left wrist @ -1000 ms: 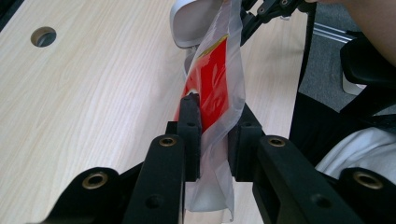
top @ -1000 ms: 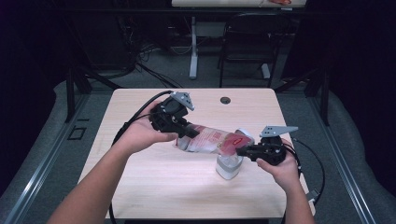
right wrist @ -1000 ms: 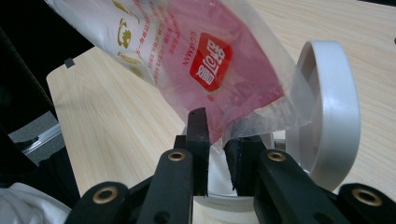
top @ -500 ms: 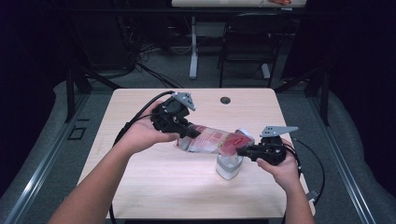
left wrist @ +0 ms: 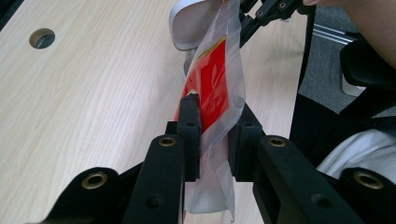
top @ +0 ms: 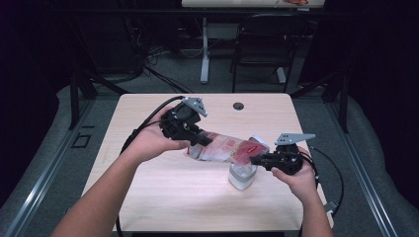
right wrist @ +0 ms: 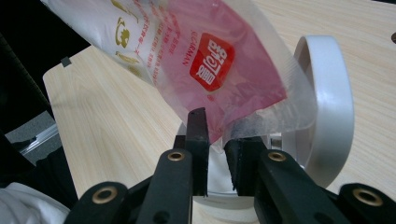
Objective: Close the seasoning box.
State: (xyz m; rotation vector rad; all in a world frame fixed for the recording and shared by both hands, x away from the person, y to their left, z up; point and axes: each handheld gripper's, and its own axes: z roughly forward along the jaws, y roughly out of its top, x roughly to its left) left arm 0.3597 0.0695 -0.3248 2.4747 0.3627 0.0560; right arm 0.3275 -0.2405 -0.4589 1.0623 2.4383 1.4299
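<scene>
High view, bag: we see a clear plastic bag (top: 225, 147) with red print held above the light wooden table (top: 148, 197), stretched between the two grippers and sloping down toward our right.
High view, left gripper: our left gripper (top: 195, 137) has its jaws clamped on the bag's upper, left-hand end, above the middle of the table.
High view, right gripper: our right gripper (top: 257, 159) pinches the bag's lower, red-tinted end, right over the container.
High view, container: a small white container (top: 242, 177) stands on the table directly below the bag's lower end, its hinged lid (top: 258, 143) swung up behind the bag.
High view, table detail: a round cable hole (top: 238, 105) sits near the far edge, well apart from the work.

Left gripper view, jaws: the two black jaws are pressed together on the bag (left wrist: 215, 93); one finger (left wrist: 190, 126) lies against the red-printed side.
Left gripper view, bag: the film runs away from us toward the white lid (left wrist: 187, 23), and a loose clear flap hangs below the jaws.
Left gripper view, far end: the right gripper (left wrist: 261, 11) shows at the top edge, at the bag's other end.

Right gripper view, jaws: the jaws are closed on the bag's edge (right wrist: 224, 126), with one fingertip (right wrist: 197, 126) overlapping the pink film.
Right gripper view, bag: it rises up and away to the left, showing a red label (right wrist: 211, 58) and gold lettering.
Right gripper view, container: the white lid ring (right wrist: 334, 102) stands upright just beside the bag's lower edge, touching or nearly so; we cannot tell which.
</scene>
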